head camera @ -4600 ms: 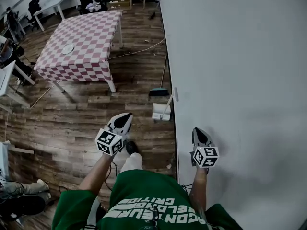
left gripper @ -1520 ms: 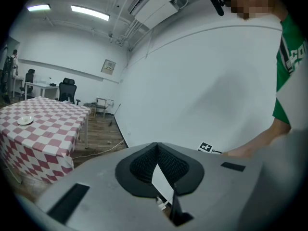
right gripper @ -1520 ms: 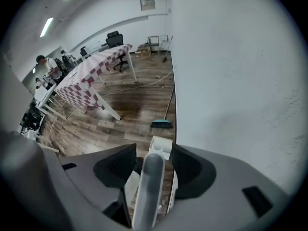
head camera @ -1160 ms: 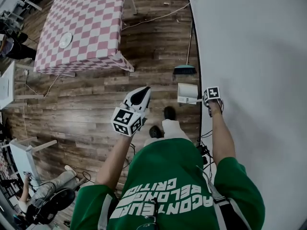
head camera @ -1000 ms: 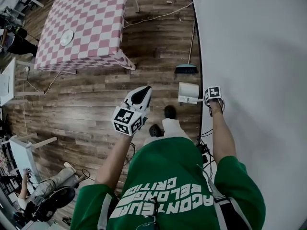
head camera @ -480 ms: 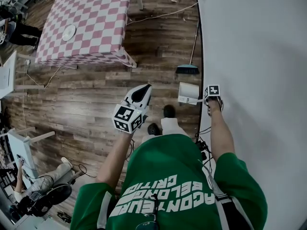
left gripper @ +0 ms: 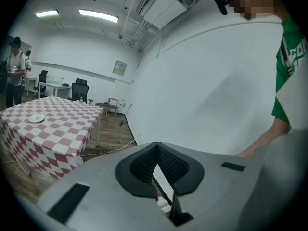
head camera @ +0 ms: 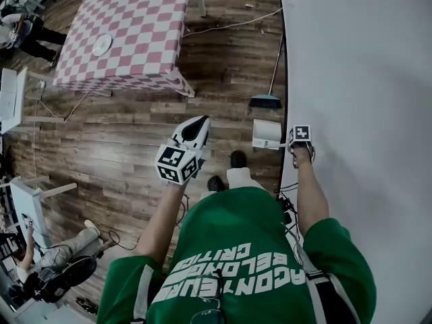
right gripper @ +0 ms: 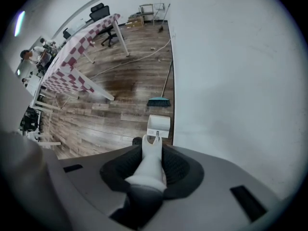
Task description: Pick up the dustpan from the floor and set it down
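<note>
Looking down from the head view, I see the white plastic dustpan (head camera: 266, 133) low against the foot of the plain white wall (head camera: 364, 113), its open box-shaped pan just beside the teal-bristled broom (head camera: 264, 101) on the brown wooden plank floor (head camera: 121, 147). I cannot tell whether the pan touches the boards. That view gives me the right gripper (head camera: 298, 145) only as its marker cube above the pan, with the jaws out of sight. The right gripper view fills the gap. There the dustpan's long, pale, rounded handle (right gripper: 153, 162) runs up between the black ribbed pads (right gripper: 177, 170) of the right gripper (right gripper: 153, 150). Its jaws have just been closing and now press on the handle from both sides, about half open. Beyond them I see the pan (right gripper: 159, 125), a small label on its near wall, and the broom (right gripper: 158, 101) leaning along the wall. The left gripper (head camera: 200, 121) hangs over the floor, well apart from the dustpan. In its own view the left gripper (left gripper: 156, 145) has its pads together at the tips, holding nothing. Only that view shows me the room at eye level: the table in a red-and-white checked cloth (left gripper: 48, 124), a small white plate (left gripper: 36, 118) on it, and ceiling strip lights (left gripper: 98, 16).
</note>
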A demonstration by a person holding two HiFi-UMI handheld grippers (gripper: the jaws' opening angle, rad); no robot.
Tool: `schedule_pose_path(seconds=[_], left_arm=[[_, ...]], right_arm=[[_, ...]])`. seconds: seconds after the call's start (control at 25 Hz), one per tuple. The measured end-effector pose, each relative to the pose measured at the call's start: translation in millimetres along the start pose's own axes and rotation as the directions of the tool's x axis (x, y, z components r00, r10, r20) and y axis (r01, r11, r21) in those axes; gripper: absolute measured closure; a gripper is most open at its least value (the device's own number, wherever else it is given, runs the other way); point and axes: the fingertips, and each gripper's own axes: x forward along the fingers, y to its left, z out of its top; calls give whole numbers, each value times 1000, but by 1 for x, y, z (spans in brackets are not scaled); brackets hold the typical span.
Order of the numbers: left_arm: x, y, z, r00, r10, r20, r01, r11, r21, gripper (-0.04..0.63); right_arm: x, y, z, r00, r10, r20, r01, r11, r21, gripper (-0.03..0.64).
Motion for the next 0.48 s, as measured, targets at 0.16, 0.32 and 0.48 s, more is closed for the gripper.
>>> schedule_pose_path(seconds=[0.16, 0.32, 0.48], left_arm=[[-1, 0, 2, 1000, 6, 11, -5, 1000, -10, 592], [-1, -7, 3, 1000, 0, 25, 0, 1000, -5, 592], [-6, -10, 6, 999, -2, 43, 2, 1000, 3, 592]], right_arm=[[-18, 0, 5, 1000, -4, 21, 5, 1000, -22, 503], [-37, -2, 11, 997, 9, 74, -7, 999, -33, 503], [-69, 4, 19, 988, 22, 155, -15, 999, -43, 503]])
